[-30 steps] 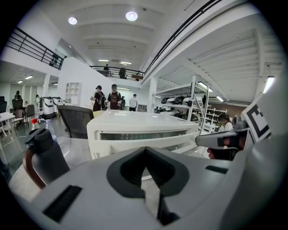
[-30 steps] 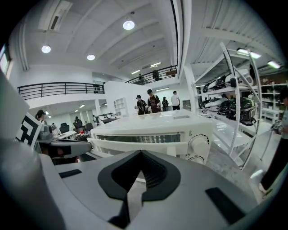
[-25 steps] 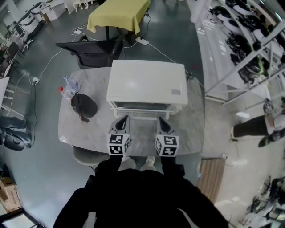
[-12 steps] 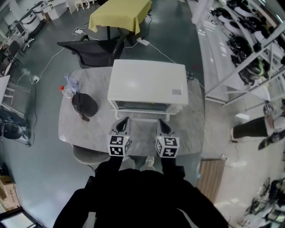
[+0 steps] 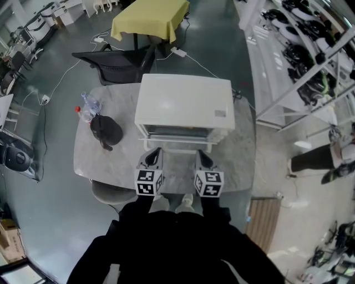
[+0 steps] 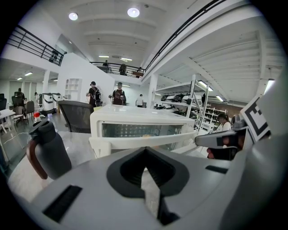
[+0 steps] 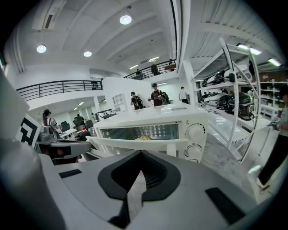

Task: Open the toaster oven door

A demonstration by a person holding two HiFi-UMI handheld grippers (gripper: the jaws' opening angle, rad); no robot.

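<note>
Two hand-held grippers, the left gripper and the right gripper, are held side by side over the near edge of a grey marble table. Each has its jaws drawn together to a thin slit, with nothing gripped.

Just beyond both tips stands the white toaster oven, its front facing the grippers; neither touches it. Only a strip of tabletop separates the tips from the door handle, a white bar spanning the glass door, which stands closed. Two knobs sit right of the door.

Left of the oven, apart from it, stand a dark jug with a brown handle and a red-capped plastic bottle. Beyond the table are a black office chair and a yellow-clothed table.
</note>
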